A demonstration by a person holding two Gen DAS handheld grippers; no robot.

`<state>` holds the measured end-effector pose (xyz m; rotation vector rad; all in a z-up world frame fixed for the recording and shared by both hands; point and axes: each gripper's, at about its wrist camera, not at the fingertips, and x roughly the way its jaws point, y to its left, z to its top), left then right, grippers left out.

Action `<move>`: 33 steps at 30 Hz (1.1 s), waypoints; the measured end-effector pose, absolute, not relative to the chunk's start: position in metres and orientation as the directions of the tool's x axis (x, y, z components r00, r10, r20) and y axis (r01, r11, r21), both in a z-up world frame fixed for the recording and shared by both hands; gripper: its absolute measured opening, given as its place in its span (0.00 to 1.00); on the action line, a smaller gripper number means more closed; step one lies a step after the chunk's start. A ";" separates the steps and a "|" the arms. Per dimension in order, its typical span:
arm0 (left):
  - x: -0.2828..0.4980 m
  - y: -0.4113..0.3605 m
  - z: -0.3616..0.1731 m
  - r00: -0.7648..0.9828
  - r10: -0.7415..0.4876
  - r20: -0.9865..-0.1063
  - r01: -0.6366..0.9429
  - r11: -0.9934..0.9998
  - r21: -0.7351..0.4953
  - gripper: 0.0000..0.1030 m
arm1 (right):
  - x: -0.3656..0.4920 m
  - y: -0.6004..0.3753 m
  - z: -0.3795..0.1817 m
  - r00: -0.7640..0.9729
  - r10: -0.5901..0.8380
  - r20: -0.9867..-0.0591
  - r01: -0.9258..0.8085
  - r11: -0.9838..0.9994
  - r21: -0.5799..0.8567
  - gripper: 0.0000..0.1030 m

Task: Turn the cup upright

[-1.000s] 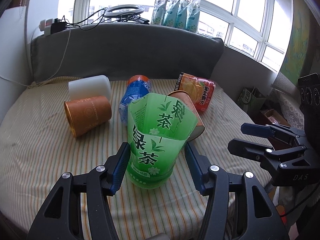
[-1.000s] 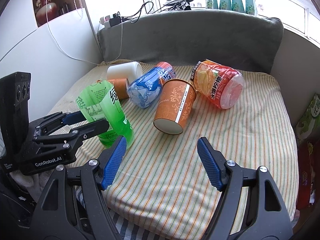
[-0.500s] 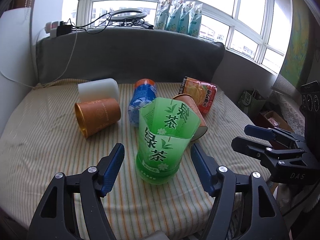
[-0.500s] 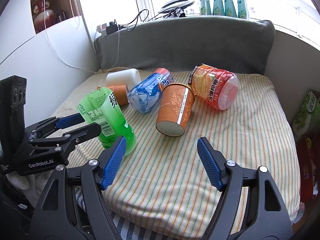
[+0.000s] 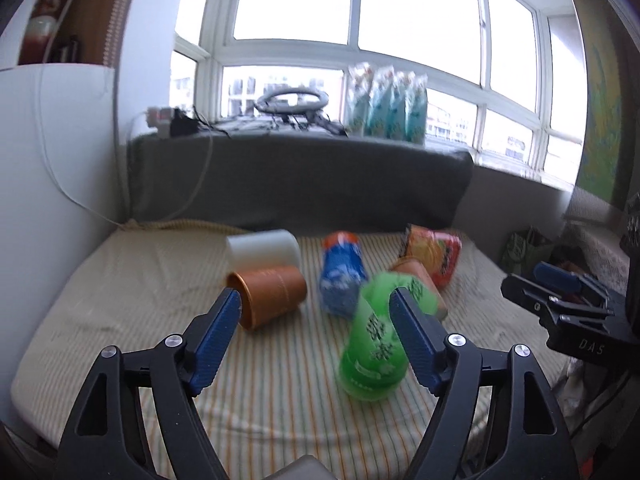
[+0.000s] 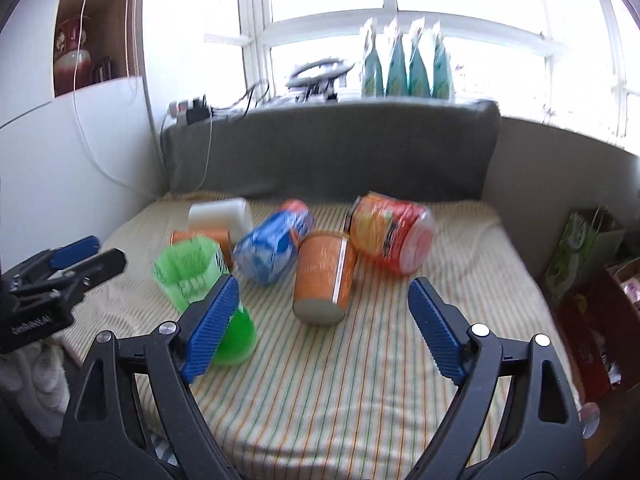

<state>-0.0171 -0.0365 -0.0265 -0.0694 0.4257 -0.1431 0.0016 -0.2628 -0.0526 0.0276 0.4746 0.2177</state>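
- Standing upright on the striped bed [image 5: 132, 312], the translucent green cup [image 5: 372, 344] bears blurred Chinese lettering.
- Left hand-held gripper [image 5: 316, 340] (released) and right hand-held gripper [image 6: 320, 320] both gape, holding nothing.

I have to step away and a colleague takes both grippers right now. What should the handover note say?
Left gripper: open, holding nothing, clear of the green cup.
Right gripper: open, empty, aimed at the striped cloth.
Done: the green cup stands upright, mouth up, near the front left of the cloth.
Left: five cups lie on their sides: white cup, brown cup, blue cup, orange patterned cup and red-orange cup.
Suggestion: the orange patterned cup lies nearest the right gripper, so it is probably the easiest next pick.
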 end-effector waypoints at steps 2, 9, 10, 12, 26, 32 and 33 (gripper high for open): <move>-0.021 -0.030 -0.018 0.926 -0.125 -0.356 0.094 0.990 -0.103 0.75 | -0.003 -0.261 -0.045 0.890 0.200 -0.410 -0.185 0.980 0.076 0.87; -0.033 -0.011 0.001 0.976 -0.023 -0.214 0.006 0.997 -0.081 0.80 | -0.019 -0.257 -0.020 0.960 0.124 -0.252 -0.113 0.992 0.060 1.00; -0.033 -0.009 0.002 0.978 -0.015 -0.209 -0.001 0.997 -0.078 0.80 | -0.020 -0.257 -0.017 0.965 0.110 -0.236 -0.100 0.993 0.057 1.00; -0.032 -0.007 0.002 0.978 -0.005 -0.207 -0.011 0.997 -0.072 0.80 | -0.022 -0.256 -0.014 0.972 0.087 -0.218 -0.077 0.996 0.053 1.00; -0.031 -0.011 -0.003 0.969 -0.025 -0.245 0.006 0.997 -0.076 0.82 | -0.021 -0.257 -0.018 0.972 -0.032 -0.235 0.031 0.999 -0.008 1.00; -0.033 -0.010 -0.002 0.969 -0.025 -0.245 0.006 0.997 -0.082 0.82 | -0.021 -0.258 -0.018 0.970 -0.034 -0.239 0.034 0.999 -0.003 1.00; -0.033 -0.010 -0.002 0.969 -0.024 -0.244 0.005 0.997 -0.081 0.82 | -0.021 -0.258 -0.018 0.971 -0.035 -0.237 0.035 0.999 -0.003 1.00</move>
